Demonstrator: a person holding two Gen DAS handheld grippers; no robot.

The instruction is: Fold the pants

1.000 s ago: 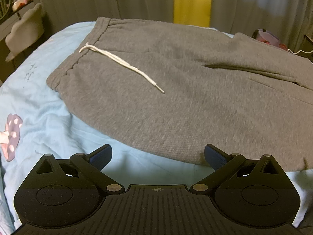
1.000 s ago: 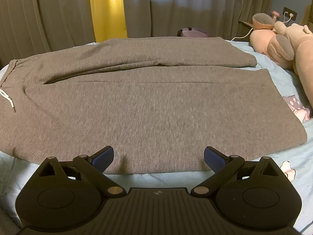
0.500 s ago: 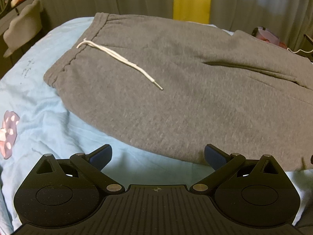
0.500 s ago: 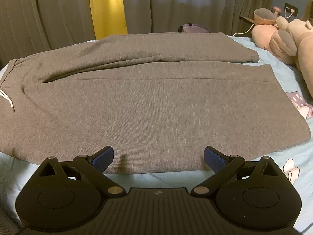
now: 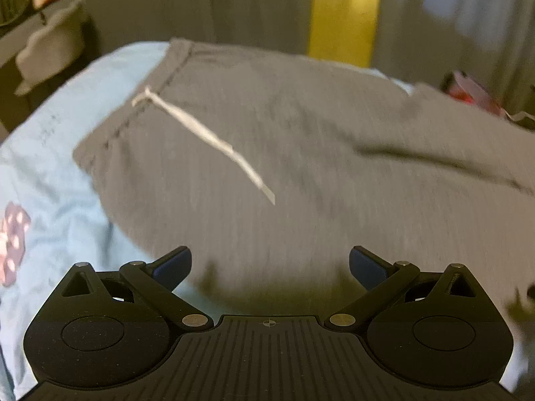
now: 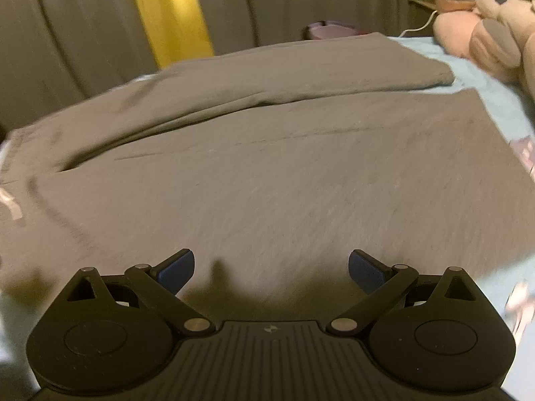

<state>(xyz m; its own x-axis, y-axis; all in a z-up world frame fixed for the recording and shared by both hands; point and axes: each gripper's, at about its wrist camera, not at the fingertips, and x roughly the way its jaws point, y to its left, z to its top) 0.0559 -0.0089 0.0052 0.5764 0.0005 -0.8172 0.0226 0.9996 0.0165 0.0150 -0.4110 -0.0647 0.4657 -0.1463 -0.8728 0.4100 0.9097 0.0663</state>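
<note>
Grey sweatpants (image 5: 317, 153) lie flat on a light blue bed, waistband to the left with a white drawstring (image 5: 207, 137) across the front. In the right wrist view the two legs (image 6: 284, 167) stretch to the right, one behind the other. My left gripper (image 5: 270, 267) is open and empty, low over the near edge of the pants by the waist. My right gripper (image 6: 271, 267) is open and empty, low over the near leg's edge. Both views are blurred by motion.
The blue bed sheet (image 5: 50, 167) shows left of the waistband. Pink plush toys (image 6: 485, 33) lie at the far right of the bed. Grey curtains and a yellow strip (image 5: 344, 13) hang behind. A dark desk (image 5: 40, 40) stands at the far left.
Both grippers have moved forward and down toward the near edge of the pants, which now reach between the fingers. Both stay open. The pants have not moved.
</note>
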